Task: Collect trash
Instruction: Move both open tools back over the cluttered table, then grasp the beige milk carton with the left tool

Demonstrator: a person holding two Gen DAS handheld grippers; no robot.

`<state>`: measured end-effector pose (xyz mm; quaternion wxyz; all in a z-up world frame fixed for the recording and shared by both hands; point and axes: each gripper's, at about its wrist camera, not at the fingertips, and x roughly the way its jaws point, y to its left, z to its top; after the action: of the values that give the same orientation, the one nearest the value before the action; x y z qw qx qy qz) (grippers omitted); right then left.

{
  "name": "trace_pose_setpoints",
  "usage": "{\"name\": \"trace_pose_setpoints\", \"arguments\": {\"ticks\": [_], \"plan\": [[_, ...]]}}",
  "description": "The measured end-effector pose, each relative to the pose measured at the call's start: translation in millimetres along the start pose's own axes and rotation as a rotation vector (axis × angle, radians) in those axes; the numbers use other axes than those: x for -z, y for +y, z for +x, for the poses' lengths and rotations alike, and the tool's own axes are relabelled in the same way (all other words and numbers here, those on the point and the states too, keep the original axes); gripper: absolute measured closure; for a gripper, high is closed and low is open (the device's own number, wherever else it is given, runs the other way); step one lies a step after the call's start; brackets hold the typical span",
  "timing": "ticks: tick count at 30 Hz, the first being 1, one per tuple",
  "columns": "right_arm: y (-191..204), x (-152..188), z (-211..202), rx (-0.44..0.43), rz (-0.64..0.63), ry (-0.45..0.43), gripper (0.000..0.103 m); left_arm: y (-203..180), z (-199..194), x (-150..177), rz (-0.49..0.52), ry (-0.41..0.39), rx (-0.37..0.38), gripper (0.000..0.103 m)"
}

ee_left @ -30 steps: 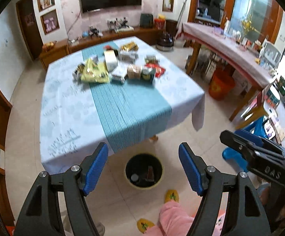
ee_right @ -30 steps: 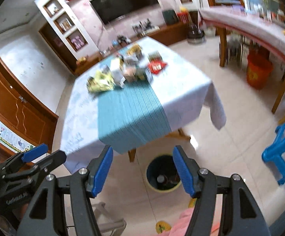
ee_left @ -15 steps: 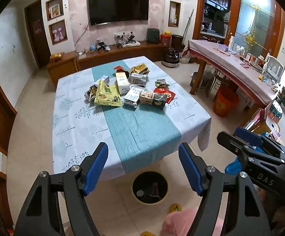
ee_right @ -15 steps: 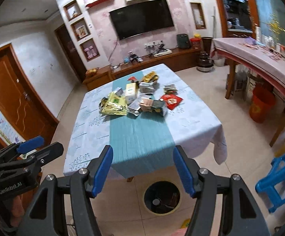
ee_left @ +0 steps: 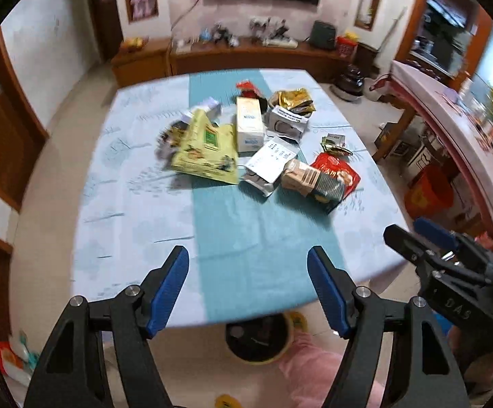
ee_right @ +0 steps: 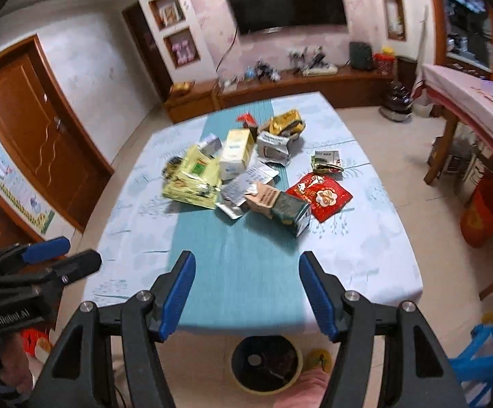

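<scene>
The left gripper (ee_left: 248, 289) has its two blue pads apart, with nothing between them. The right gripper (ee_right: 244, 290) is the same, pads apart and empty, though both pairs of jaws have just been closing a little. Both point down at the near edge of the table (ee_left: 117, 224), which has a light cloth and a blue-green runner (ee_left: 246, 231) down the middle. The trash sits in a heap farther back on the table, well apart from both grippers. In the heap there is a yellow bag (ee_left: 205, 153), a white box (ee_left: 249, 129), a silver pouch (ee_left: 270, 165), a tan and dark carton (ee_left: 314, 183) and a red packet (ee_right: 319, 197). A gold wrapper (ee_left: 294, 100) lies at the far side. The trash bin (ee_right: 266, 362) stands on the floor under the near edge of the table, close to the person's pink slipper (ee_left: 317, 363). I think the step now is to reach out to the heap and pick a first piece. To do it well, go for a piece at the near edge of the heap, like the carton or the red packet. Keep the pads wide until one is on each side. Thin flat bags may slip, so pinch a raised edge or corner. Take one piece at a time, so that the other pieces do not get pushed off the table.
</scene>
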<state>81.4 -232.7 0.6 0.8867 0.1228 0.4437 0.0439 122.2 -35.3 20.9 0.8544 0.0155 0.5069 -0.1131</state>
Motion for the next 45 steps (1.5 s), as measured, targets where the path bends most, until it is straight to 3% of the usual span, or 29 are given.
{"name": "trace_pose_setpoints", "arguments": {"ticks": [1, 3, 9, 14, 21, 26, 31, 33, 35, 36, 45], "plan": [[-13.7, -11.9, 11.9, -0.016, -0.003, 0.032, 0.05, -5.9, 11.2, -9.7, -0.018, 0.018, 0.012, 0.032], [-34.8, -28.6, 29.0, -0.028, -0.007, 0.067, 0.054, -20.4, 37.3, -30.6, -0.054, 0.048, 0.023, 0.032], [-99.0, -72.8, 78.8, -0.042, -0.03, 0.147, 0.054, -55.4, 121.2, -75.4, -0.188, 0.183, 0.029, 0.032], [-130.0, -89.7, 125.5, -0.054, -0.067, 0.226, 0.054, -66.9, 177.6, -93.7, -0.332, 0.283, 0.017, 0.032], [-153.3, -100.8, 165.7, -0.084, -0.032, 0.291, 0.054, -73.4, 227.6, -96.7, -0.448, 0.386, -0.019, 0.032], [-153.2, -100.2, 184.2, -0.107, -0.057, 0.34, 0.054, -75.8, 249.3, -95.1, -0.502, 0.427, -0.038, 0.032], [-140.9, -99.2, 197.3, -0.131, -0.111, 0.364, 0.054, -73.9, 266.1, -82.2, -0.539, 0.501, -0.009, 0.034], [-133.4, -98.6, 201.1, -0.12, -0.148, 0.368, 0.05, -72.0, 266.9, -76.8, -0.551, 0.51, 0.005, 0.046], [-124.7, -96.9, 204.6, -0.107, -0.195, 0.366, 0.045, -70.4, 267.2, -72.9, -0.552, 0.523, 0.019, 0.065], [-119.7, -95.2, 206.9, -0.104, -0.22, 0.368, 0.044, -67.3, 267.5, -70.9, -0.553, 0.526, 0.019, 0.066], [-101.9, -79.4, 221.2, -0.009, -0.34, 0.362, 0.038, -58.7, 238.8, -76.2, -0.486, 0.434, -0.028, 0.067]]}}
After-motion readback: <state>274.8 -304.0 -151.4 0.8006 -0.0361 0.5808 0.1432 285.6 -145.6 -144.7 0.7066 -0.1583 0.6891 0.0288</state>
